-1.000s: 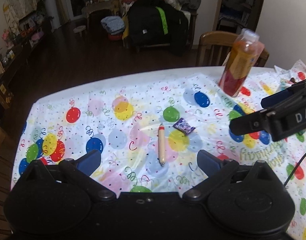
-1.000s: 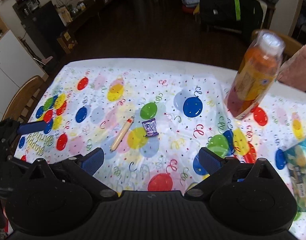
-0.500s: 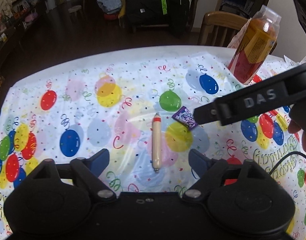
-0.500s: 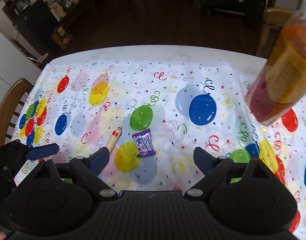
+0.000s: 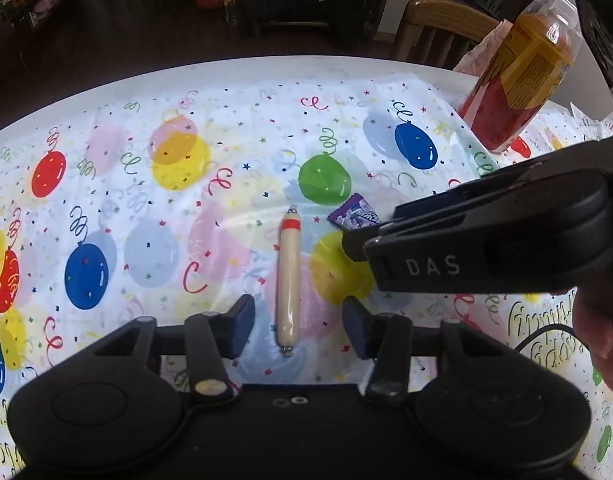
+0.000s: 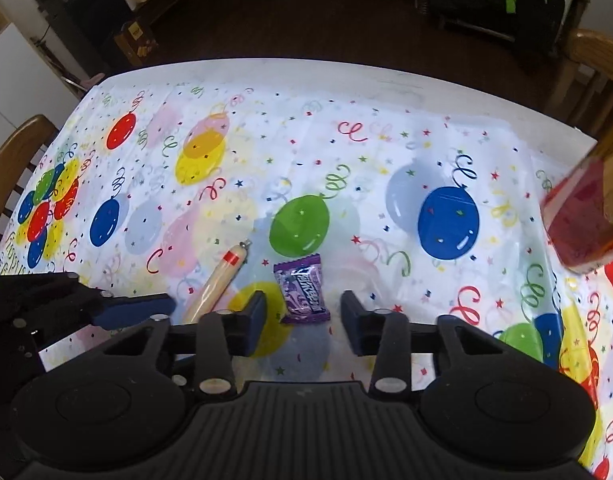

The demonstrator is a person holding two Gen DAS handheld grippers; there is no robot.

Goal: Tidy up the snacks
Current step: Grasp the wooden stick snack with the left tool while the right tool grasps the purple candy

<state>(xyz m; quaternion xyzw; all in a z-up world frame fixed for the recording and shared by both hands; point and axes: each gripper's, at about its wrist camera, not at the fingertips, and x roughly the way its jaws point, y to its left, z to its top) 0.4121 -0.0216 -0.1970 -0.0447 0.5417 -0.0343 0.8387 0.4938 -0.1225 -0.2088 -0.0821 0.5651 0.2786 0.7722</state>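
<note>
Sausage stick (image 5: 287, 285) left of candy packet (image 6: 303, 289), both on tablecloth (image 6: 386, 152), bottle (image 5: 518, 76) far right

— We see a glossy plastic balloon-print tablecloth (image 5: 106, 128), smooth and lightly creased. Just nearer us than its green balloon lies a slim beige sausage stick (image 5: 287, 280) in a smooth, shiny casing with a small metal clip at each end.

— Beside that stick, we note a small purple candy packet (image 6: 302, 286) of crinkled, shiny foil. Both matt black plastic grippers (image 5: 298, 324) (image 6: 302, 324) carry dull blue, rubbery-looking pads (image 6: 255, 322). Past the cloth's far right corner stands a clear glossy plastic bottle (image 5: 518, 76) with a paper-like orange label, and behind it a varnished wooden chair (image 5: 438, 28).
</note>
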